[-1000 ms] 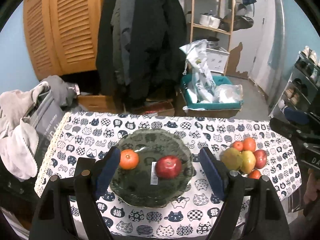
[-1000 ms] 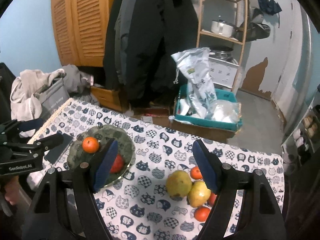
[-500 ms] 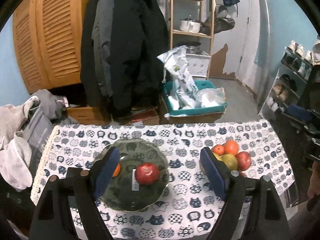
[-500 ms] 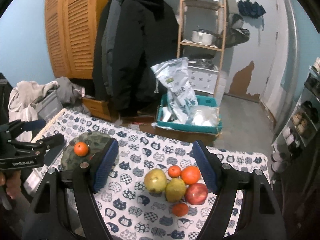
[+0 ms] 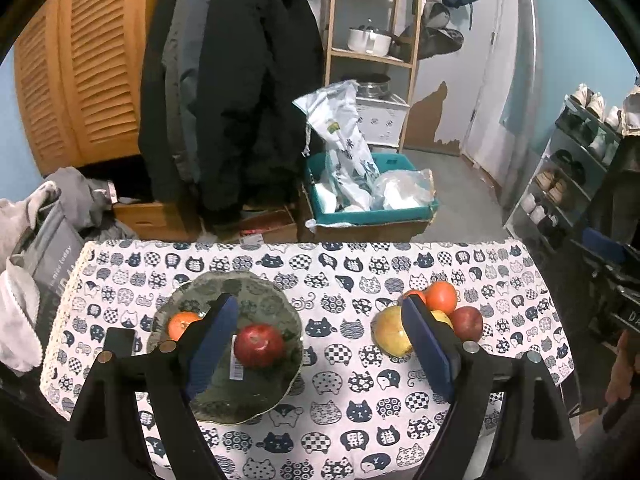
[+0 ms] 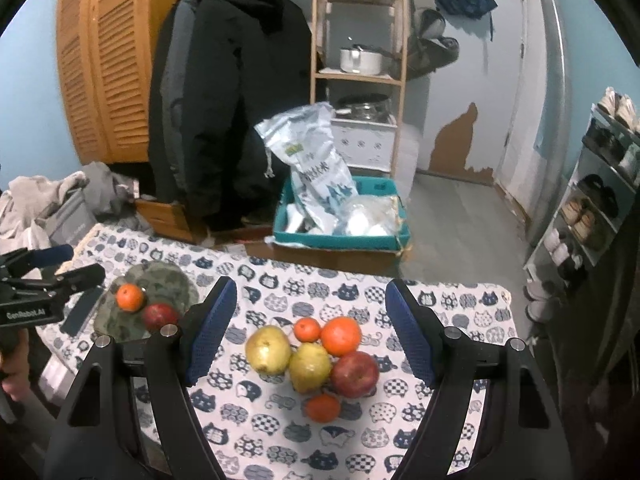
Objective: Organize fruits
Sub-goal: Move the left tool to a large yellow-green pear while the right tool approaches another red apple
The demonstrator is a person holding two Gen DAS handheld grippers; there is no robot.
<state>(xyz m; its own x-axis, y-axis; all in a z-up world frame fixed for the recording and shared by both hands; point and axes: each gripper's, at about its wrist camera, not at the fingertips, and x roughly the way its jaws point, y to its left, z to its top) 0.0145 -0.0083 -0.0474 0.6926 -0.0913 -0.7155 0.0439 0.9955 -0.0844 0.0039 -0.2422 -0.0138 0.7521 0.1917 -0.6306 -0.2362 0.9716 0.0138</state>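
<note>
A dark green patterned plate (image 5: 244,396) lies on the left of the cat-print tablecloth (image 5: 344,264). On it are a red apple (image 5: 259,345) and an orange (image 5: 182,324). My left gripper (image 5: 319,303) hovers open above the table between the plate and the fruit pile, with nothing between its fingers. The pile on the right holds two yellow pears (image 6: 268,349), a red apple (image 6: 355,373) and three oranges (image 6: 341,335). My right gripper (image 6: 311,284) hangs open above this pile, holding nothing. The plate (image 6: 168,280) and the left gripper (image 6: 60,272) show at the left of the right wrist view.
A dark phone (image 5: 118,340) lies left of the plate. Behind the table are hanging coats (image 5: 232,80), a teal box with bags (image 5: 372,208), a wooden shelf (image 5: 372,48) and a clothes heap (image 5: 36,232). A shoe rack (image 5: 576,168) stands at the right.
Both grippers have drawn back from the table, so more cloth shows. The right view has swung onto the fruit pile, which now lies centred between its fingers. Both stay open.
</note>
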